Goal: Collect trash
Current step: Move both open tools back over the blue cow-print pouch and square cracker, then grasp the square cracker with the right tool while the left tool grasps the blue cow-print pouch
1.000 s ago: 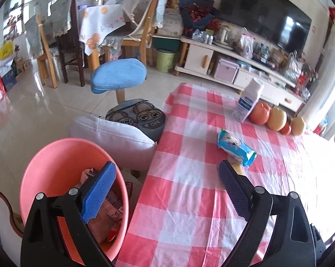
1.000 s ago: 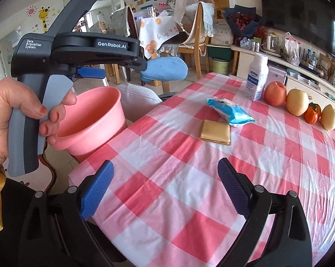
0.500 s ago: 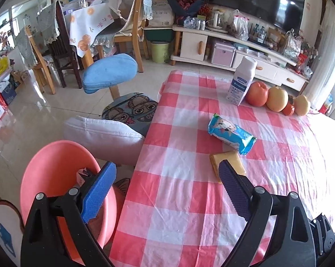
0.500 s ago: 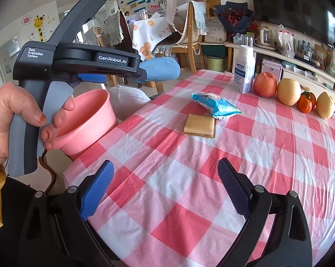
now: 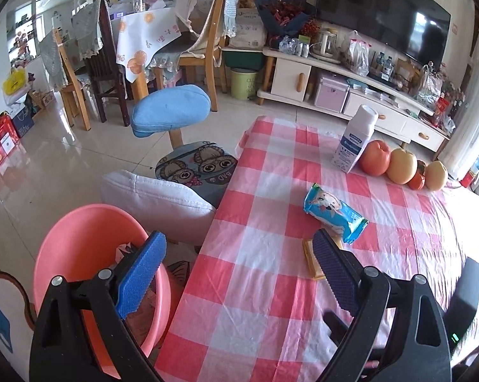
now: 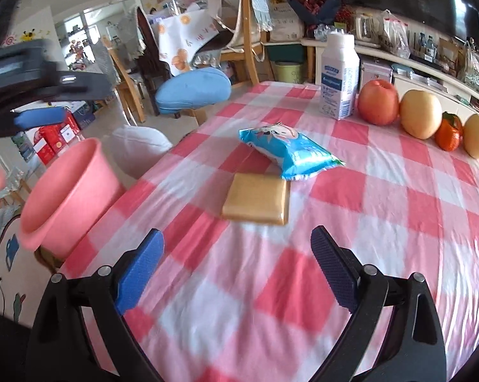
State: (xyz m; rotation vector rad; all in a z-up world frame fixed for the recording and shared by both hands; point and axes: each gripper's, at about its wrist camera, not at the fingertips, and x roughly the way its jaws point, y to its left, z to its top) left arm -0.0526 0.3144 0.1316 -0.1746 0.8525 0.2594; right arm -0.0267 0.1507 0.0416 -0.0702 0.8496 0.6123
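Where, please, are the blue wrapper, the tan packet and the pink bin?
blue wrapper [image 6: 290, 151], right wrist view, middle.
tan packet [image 6: 255, 198], right wrist view, top face.
pink bin [image 6: 71, 191], right wrist view, outer wall.

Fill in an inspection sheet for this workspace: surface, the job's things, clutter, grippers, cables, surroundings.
Surface: table under red-and-white checked cloth, slightly wrinkled.
Job's things: blue crinkled snack wrapper overlapping flat tan square packet; round pink plastic tub beside the table edge, scraps already inside.
Clutter: white plastic bottle, red apple, two yellow pears, small orange fruit, lined along the far side.
Grippers: left gripper open, empty, partly over the tub; right gripper open, empty, short of the packet.
Cables: nothing seen.
Surroundings: blue-padded stool, wooden chairs, television cabinet.
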